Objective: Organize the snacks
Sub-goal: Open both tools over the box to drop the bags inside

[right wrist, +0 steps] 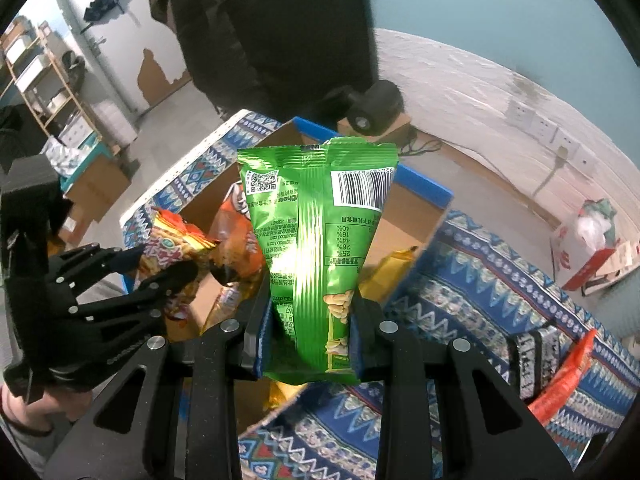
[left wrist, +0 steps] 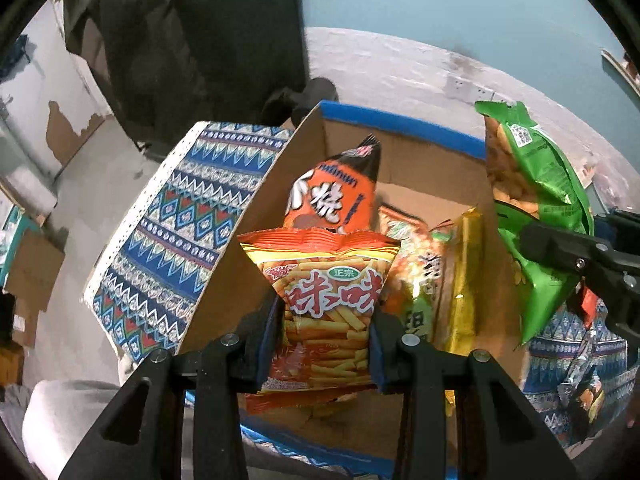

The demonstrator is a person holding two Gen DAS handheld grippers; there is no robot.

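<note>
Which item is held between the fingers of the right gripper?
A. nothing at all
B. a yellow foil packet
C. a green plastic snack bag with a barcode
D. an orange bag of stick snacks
C: in the right wrist view the right gripper is closed on the green plastic snack bag, with its barcode facing the camera; the orange bag of stick snacks is in the left gripper.
</note>
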